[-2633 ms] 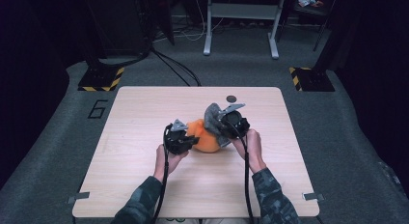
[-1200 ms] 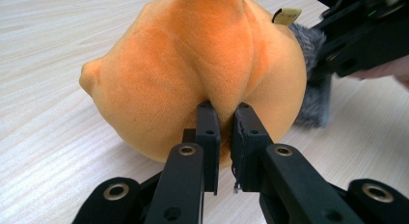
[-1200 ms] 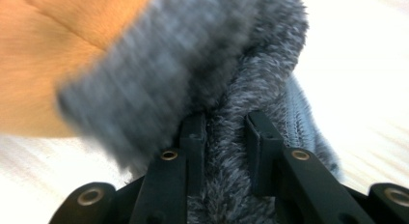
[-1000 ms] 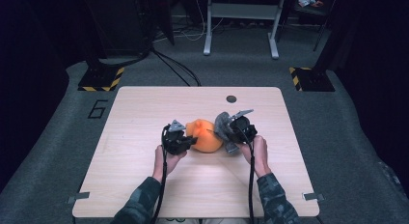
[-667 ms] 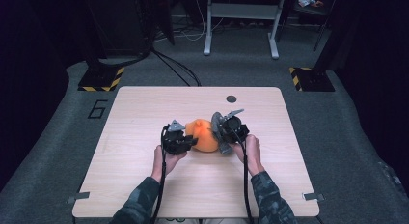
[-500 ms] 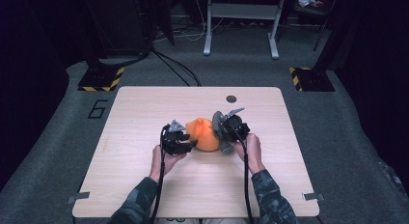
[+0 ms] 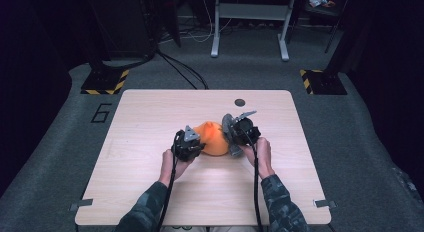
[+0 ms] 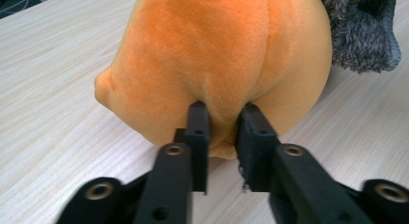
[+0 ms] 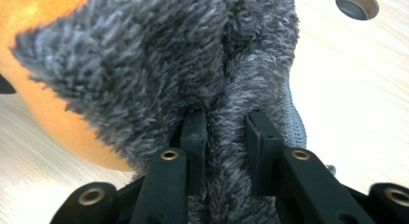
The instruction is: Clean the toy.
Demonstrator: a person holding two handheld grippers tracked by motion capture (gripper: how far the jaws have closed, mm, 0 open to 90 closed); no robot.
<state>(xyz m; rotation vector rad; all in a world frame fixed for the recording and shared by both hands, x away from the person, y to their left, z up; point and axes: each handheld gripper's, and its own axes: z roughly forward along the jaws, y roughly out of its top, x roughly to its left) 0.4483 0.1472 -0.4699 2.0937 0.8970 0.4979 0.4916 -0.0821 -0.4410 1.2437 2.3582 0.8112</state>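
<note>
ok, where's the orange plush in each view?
High view: orange plush at table centre, between the two grippers.
Left gripper view: upper centre, a fold pinched in the jaws.
Right gripper view: orange at the left edge, behind the grey fuzzy fabric.
Shared landmark: that grey fabric beside the plush.

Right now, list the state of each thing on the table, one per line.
Orange plush toy: lying on the table, a fold pinched.
Grey fuzzy sock: bunched against the toy, pinched.
Left gripper: just closed on the plush fold.
Right gripper: shut on the sock.
Round table hole: uncovered.
</note>
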